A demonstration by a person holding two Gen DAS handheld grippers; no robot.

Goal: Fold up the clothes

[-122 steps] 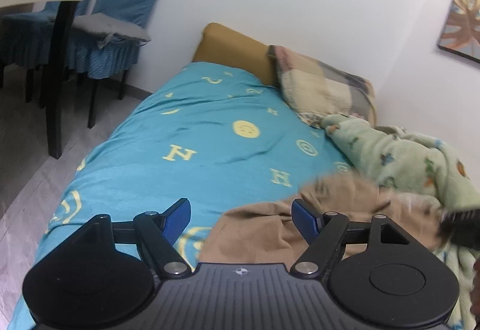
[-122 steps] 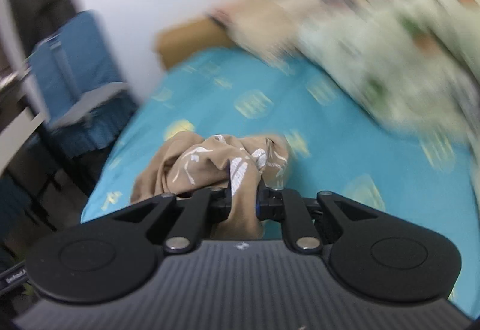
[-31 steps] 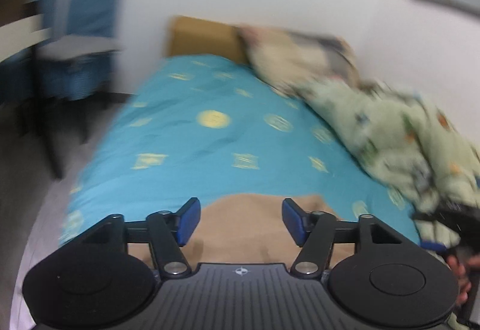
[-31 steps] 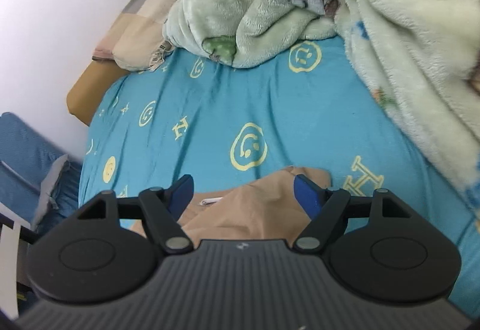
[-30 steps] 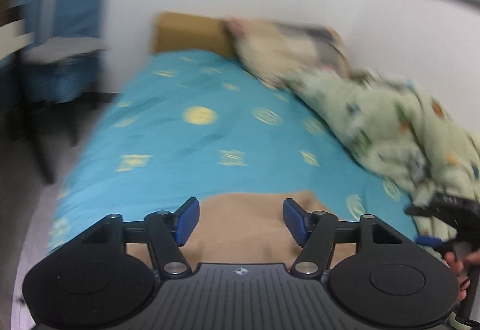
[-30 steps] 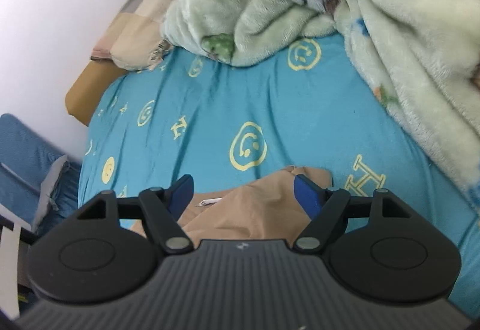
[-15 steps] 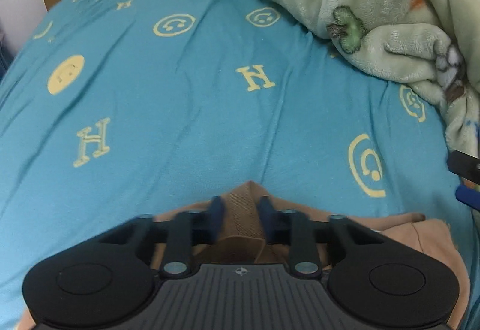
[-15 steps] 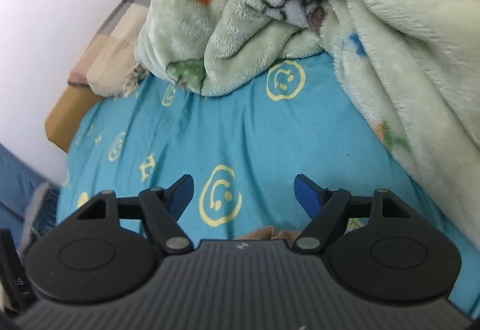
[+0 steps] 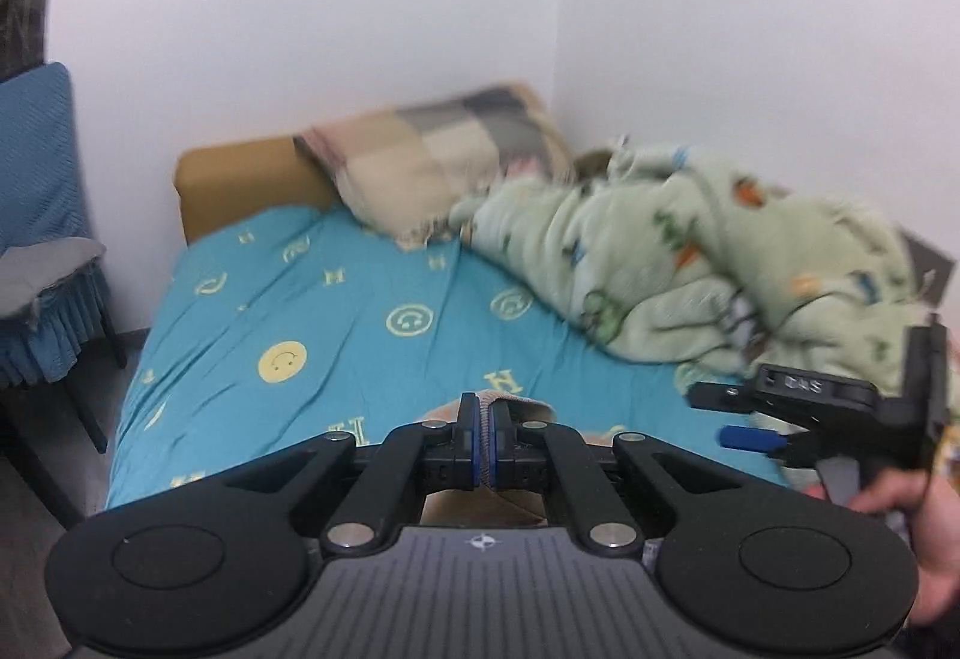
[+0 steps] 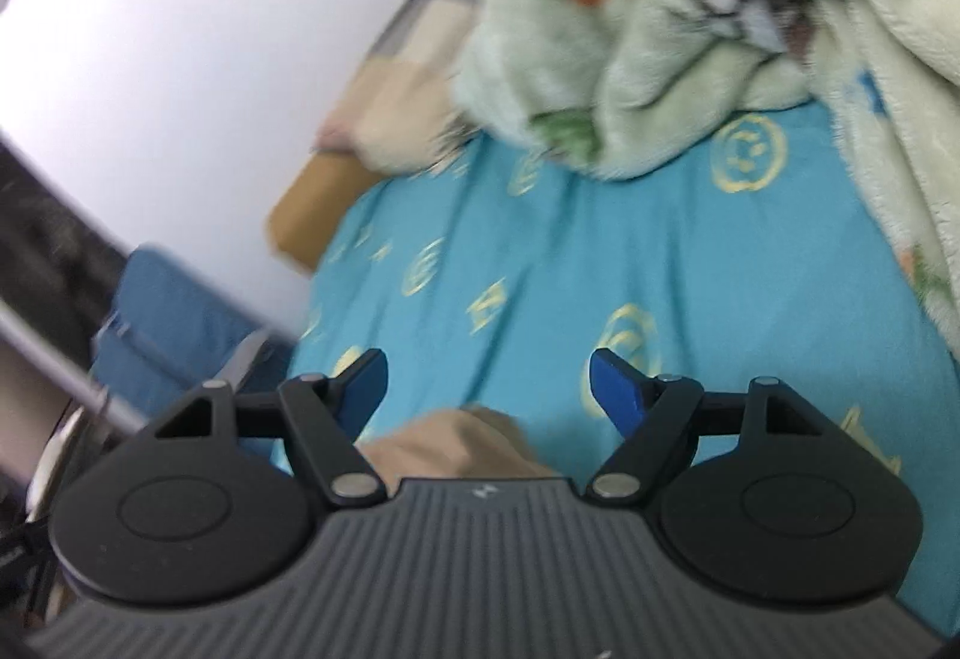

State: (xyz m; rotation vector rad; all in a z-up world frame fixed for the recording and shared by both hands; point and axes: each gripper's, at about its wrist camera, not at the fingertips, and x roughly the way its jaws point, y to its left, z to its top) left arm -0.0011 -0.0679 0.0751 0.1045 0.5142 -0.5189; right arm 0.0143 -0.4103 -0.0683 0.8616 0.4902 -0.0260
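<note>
Tan fabric, the garment (image 9: 507, 407), is pinched between the blue pads of the left gripper (image 9: 486, 440), whose jaws are pressed tight together on a ribbed edge of it. That gripper points level along the bed (image 9: 360, 353) towards the headboard (image 9: 240, 185), and the held edge stands just above the turquoise sheet, near the foot end. More of the tan cloth shows under the gripper's linkage, hanging below the pinch.

Beside the garment, towards the wall side of the bed, the right gripper (image 9: 750, 434) appears in the left wrist view, carried by a hand (image 9: 924, 515) wrapped round its handle with fingers curled on the trigger. It is turned sideways, its blue fingertips aimed back towards the garment. In its own view the right gripper (image 10: 486, 383) tilts down at the sheet with jaws spread wide and nothing between them; a rounded fold of the garment (image 10: 456, 449) lies just under its body, short of the pads and apart from them.

A pale green fleece blanket (image 9: 690, 269) with small animal prints is heaped along the wall side of the bed, beyond the right gripper. A patchwork pillow (image 9: 438, 161) leans at the head end, touching the blanket. Off the open side of the bed stands a chair (image 9: 36, 215) with a blue cover and grey seat pad. Both views are somewhat blurred.
</note>
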